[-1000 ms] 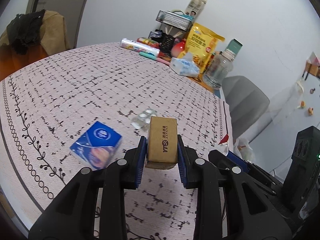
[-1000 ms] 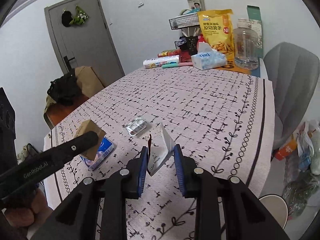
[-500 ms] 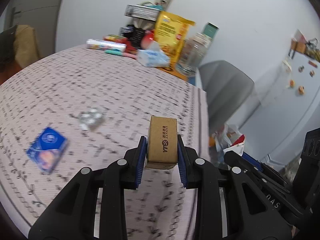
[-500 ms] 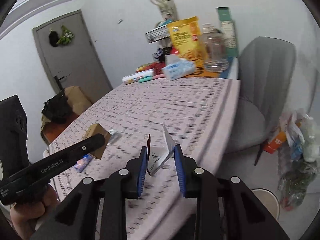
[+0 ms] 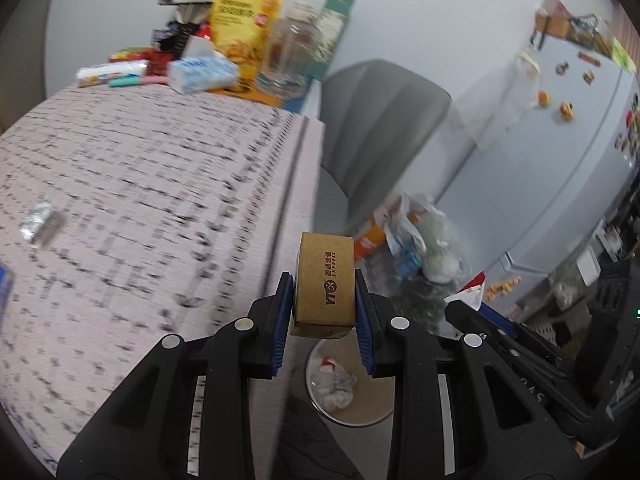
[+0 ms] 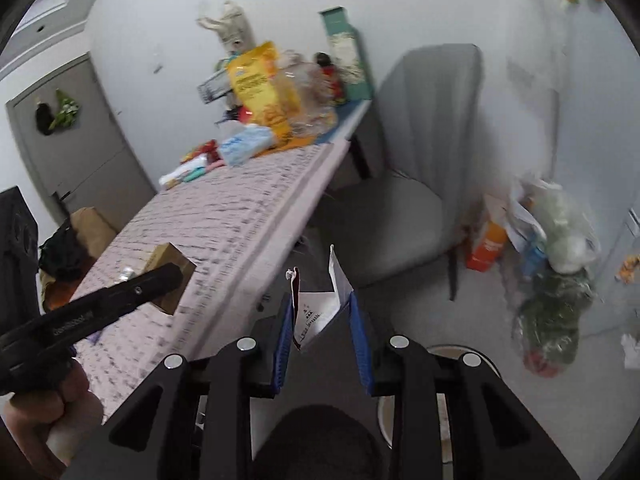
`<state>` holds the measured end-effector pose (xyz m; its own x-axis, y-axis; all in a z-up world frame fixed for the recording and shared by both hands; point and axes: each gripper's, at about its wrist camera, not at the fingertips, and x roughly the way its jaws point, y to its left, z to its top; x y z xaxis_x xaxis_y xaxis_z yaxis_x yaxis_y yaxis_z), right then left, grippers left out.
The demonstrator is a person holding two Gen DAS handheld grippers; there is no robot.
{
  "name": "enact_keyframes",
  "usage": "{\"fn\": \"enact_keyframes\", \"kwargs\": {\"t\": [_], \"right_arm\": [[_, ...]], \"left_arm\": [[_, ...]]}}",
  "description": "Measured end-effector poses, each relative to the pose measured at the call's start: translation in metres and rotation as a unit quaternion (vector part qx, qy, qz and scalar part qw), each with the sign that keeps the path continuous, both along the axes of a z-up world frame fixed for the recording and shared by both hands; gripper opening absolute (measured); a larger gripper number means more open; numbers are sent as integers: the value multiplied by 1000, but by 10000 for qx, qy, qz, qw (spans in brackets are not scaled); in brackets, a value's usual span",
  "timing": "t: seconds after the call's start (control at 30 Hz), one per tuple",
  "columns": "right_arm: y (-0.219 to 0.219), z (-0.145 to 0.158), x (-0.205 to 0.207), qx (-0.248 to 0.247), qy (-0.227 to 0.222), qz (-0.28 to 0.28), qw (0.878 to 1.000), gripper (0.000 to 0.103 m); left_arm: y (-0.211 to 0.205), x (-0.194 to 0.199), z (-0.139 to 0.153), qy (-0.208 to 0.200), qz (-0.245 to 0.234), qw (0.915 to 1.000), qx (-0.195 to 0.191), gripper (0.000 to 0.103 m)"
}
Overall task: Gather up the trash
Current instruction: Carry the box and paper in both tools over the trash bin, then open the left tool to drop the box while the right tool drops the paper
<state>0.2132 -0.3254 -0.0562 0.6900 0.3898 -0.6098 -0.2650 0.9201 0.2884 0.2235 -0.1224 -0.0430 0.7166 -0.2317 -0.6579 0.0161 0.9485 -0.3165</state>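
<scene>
the left tongs (image 5: 324, 312) were clenched on a small brown cardboard box (image 5: 325, 282), held in the air past the edge of the worktop (image 5: 140, 184) and above a round waste bin (image 5: 348, 392) on the floor that already held crumpled white scraps. the right tongs (image 6: 322, 340) gripped a torn white wrapper (image 6: 316, 312), also off the worktop edge, with the rim of the same bin (image 6: 460, 350) showing just beyond their right finger. the step in hand looked like carrying both pieces to the bin. to do it well, each load should be brought squarely over the bin's opening and lowered close before the tongs let go, one side after the other so the two tools do not knock together; the light wrapper could drift, so it wanted a low drop. a foil blister pack (image 5: 42, 222) lay on the worktop, likely left for a later trip.
</scene>
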Motion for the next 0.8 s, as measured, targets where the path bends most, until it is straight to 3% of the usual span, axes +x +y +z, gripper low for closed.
{"fn": "enact_keyframes", "kwargs": {"t": [0.53,0.67,0.8], "right_arm": [[-89,-100,21,224,907,-745,9928,30],[-106,-127,34,344,1041,-876,9901,50],[-134,-142,41,569,1234,-1074,9849,55]], "left_arm": [[-90,35,-48,628,-724,9948,343,29],[-103,44,-61,827,-820,9925,373,29],[-120,51,-70,943,-981,9898,419,29]]}}
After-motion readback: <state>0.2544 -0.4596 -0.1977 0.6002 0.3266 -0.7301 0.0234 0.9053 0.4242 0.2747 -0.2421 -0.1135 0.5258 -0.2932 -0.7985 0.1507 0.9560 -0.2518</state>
